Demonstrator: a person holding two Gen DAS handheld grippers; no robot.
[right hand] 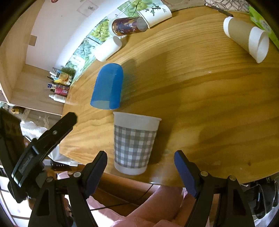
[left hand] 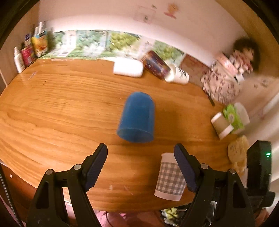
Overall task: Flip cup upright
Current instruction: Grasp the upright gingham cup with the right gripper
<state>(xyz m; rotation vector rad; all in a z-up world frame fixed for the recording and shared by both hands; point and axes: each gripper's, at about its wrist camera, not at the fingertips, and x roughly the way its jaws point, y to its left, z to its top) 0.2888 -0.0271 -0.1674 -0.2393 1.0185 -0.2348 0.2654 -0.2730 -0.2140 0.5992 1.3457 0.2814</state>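
Observation:
A blue cup (left hand: 136, 117) lies on its side on the wooden table (left hand: 61, 108), its open mouth toward me. My left gripper (left hand: 140, 148) is open and empty, just short of the cup's mouth. The blue cup also shows in the right wrist view (right hand: 108, 86). A grey checked paper cup (right hand: 134, 143) stands upright near the table's front edge; it also shows in the left wrist view (left hand: 170, 178). My right gripper (right hand: 140, 156) is open and empty, just in front of the checked cup. The left gripper's finger (right hand: 57, 129) shows at the left.
Several cups lie on their sides: a white one (right hand: 108, 48), a dark patterned one (right hand: 127, 25), a white printed one (right hand: 155, 13) and a brown-sleeved one (right hand: 245, 37). Bottles (left hand: 29, 50) stand at the far left corner. A green packet (left hand: 232, 116) lies at the right edge.

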